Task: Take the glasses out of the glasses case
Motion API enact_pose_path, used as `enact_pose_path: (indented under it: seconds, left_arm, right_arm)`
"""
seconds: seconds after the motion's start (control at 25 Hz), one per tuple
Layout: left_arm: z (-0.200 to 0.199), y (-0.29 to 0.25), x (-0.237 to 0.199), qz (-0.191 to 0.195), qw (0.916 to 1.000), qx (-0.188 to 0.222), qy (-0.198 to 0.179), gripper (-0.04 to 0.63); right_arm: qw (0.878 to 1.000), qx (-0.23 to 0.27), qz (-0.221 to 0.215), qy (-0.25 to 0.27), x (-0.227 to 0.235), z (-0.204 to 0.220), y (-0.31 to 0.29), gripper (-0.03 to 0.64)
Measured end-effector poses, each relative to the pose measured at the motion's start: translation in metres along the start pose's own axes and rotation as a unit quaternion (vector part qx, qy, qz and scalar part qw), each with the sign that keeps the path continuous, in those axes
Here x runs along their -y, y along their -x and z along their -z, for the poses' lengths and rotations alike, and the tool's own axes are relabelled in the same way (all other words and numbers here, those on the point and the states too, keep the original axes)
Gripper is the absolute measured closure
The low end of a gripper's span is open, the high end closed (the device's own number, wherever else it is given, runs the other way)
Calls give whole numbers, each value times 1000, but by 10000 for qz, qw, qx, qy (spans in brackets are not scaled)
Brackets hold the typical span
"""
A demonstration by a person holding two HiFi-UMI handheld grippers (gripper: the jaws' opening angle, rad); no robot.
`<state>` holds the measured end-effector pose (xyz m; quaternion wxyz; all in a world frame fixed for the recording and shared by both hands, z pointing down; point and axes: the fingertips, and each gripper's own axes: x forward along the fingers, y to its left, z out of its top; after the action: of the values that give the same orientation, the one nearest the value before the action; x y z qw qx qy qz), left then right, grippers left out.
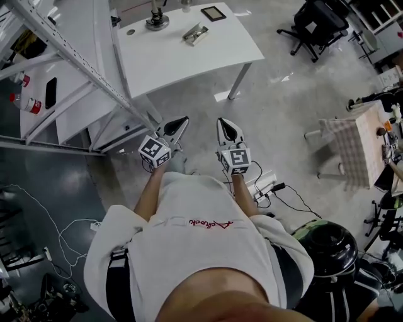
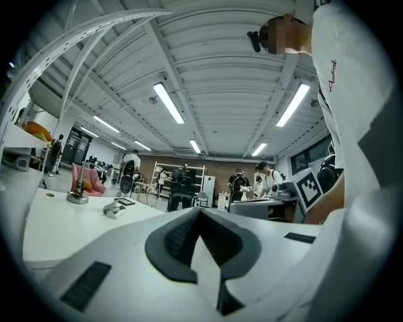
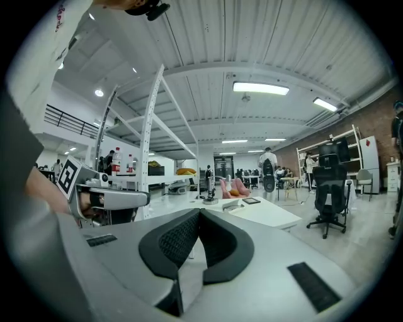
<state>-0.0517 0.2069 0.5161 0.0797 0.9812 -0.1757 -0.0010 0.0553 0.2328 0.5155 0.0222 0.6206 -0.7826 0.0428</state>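
From the head view, the glasses case (image 1: 196, 33) lay on the white surface (image 1: 182, 60), well ahead of the person and well apart from both grippers. Its long axis ran on a slant, from lower left to upper right in that picture. It was too small to tell whether it was open or whether glasses lay in it. A dark flat rectangle (image 1: 213, 13) sat just beyond it, and a round-based stand (image 1: 157, 22) stood to its left. The left gripper (image 1: 178, 125) and right gripper (image 1: 227, 128) were held side by side over the floor, both pointing toward the surface.

In the left gripper view, the jaws of the left gripper (image 2: 200, 210) were pressed together with nothing between them. The case (image 2: 114, 209) showed far off to the left, lying flat with its long axis roughly across the picture.

In the right gripper view, the jaws of the right gripper (image 3: 199, 212) were likewise together and empty. The case (image 3: 234, 205) lay beyond them on the surface, just right of centre, near the stand (image 3: 210, 200).
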Motion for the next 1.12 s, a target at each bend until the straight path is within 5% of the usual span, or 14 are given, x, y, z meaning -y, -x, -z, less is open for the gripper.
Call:
enact_pose_path:
  seconds: [0.56, 1.12]
  left_arm:
    - [2, -36, -28, 102, 9999, 31, 17, 604]
    - [-10, -108, -123, 236, 9994, 108, 221, 604]
  right_arm:
    - [9999, 48, -109, -2, 21, 2, -37, 618]
    - [9998, -121, -131, 86, 66, -3, -139, 618]
